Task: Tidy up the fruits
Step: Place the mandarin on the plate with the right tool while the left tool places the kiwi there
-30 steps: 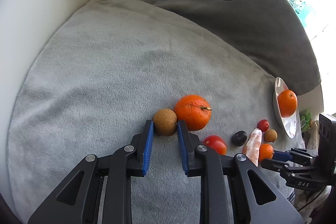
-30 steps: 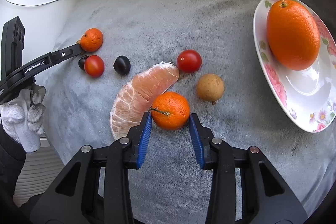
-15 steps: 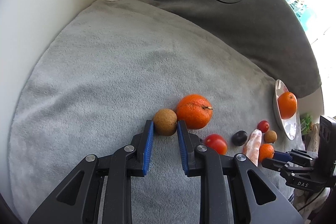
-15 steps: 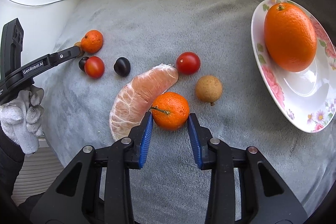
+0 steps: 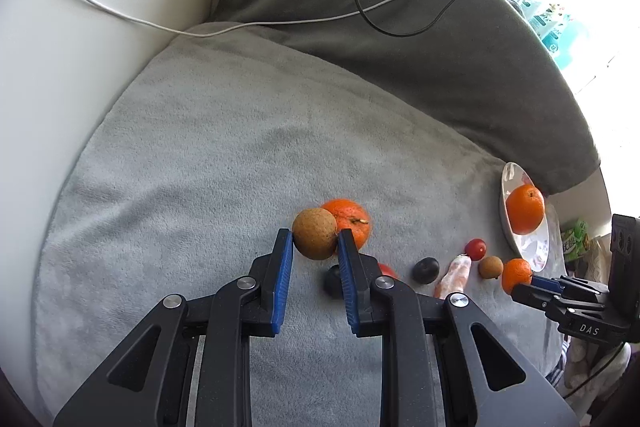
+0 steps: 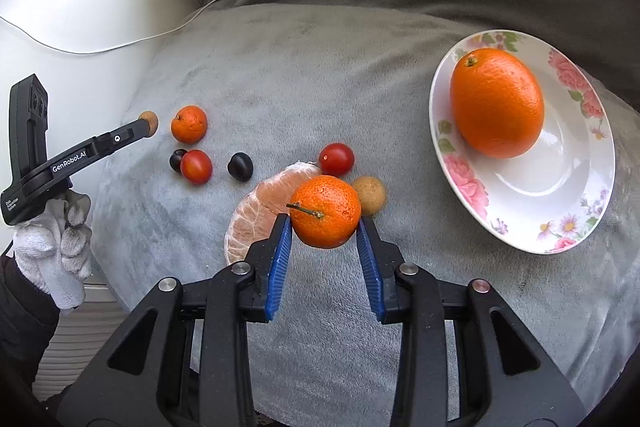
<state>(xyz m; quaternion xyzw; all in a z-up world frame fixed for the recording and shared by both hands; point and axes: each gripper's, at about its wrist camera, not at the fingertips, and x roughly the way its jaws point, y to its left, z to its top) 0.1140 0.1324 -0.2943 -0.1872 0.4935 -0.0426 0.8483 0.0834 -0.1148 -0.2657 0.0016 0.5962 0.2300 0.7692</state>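
Blue ribbed pads of the left hand-held gripper (image 5: 315, 245) clamp a round, rough brown longan (image 5: 314, 233) above the plush grey blanket (image 5: 192, 155) in the left wrist view. A dimpled mandarin (image 5: 350, 217) lies just behind it on the blanket.

Right wrist view: the right hand-held gripper (image 6: 324, 229) is clamped on a stemmed, pebbled tangerine (image 6: 325, 211), held over a peeled pomelo segment (image 6: 260, 211). Toward the blanket's right edge, a glossy floral plate (image 6: 560, 195) carries a large oval orange (image 6: 497, 102).
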